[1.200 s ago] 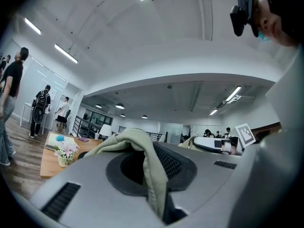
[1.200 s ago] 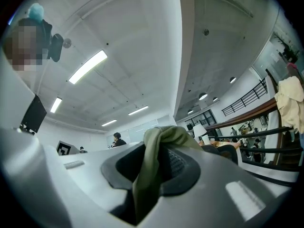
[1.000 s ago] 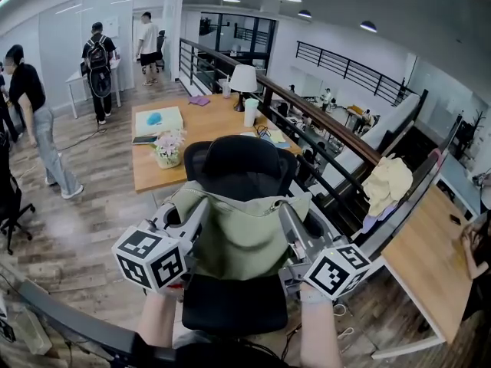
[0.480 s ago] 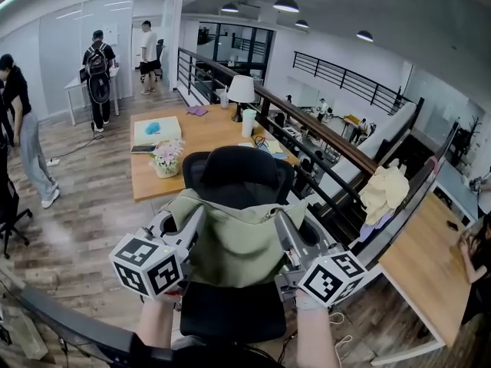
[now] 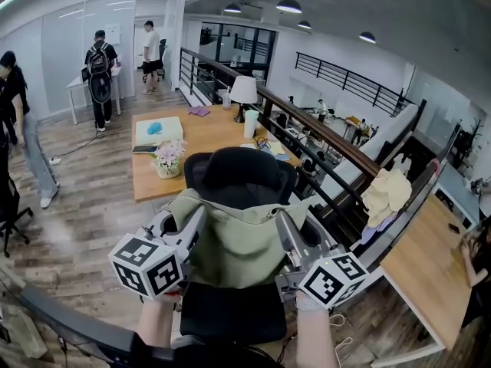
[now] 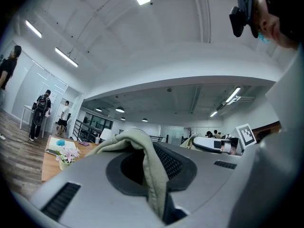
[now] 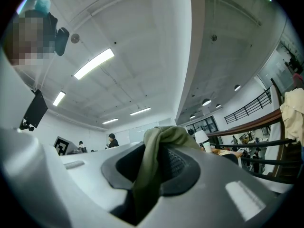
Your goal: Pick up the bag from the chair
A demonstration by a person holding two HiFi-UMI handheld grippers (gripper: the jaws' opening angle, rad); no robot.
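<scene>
A pale green cloth bag [image 5: 239, 240] hangs in front of the black office chair [image 5: 239, 176], held up above its seat [image 5: 234, 313]. My left gripper [image 5: 198, 211] is shut on the bag's upper left edge, and my right gripper [image 5: 279, 215] is shut on its upper right edge. In the left gripper view the green fabric [image 6: 152, 172] is pinched between the grey jaws. The right gripper view shows the same fabric [image 7: 149, 170] clamped between its jaws. Both grippers point upward, toward the ceiling.
Behind the chair stands a wooden table [image 5: 207, 133] with a flower pot [image 5: 168, 159], a lamp [image 5: 244, 92] and a cup. A railing [image 5: 322, 125] runs along the right. Another desk [image 5: 426, 263] lies at right. People stand at far left [image 5: 98, 67].
The bag and both grippers hold almost the same place. The person at far left has walked further left.
</scene>
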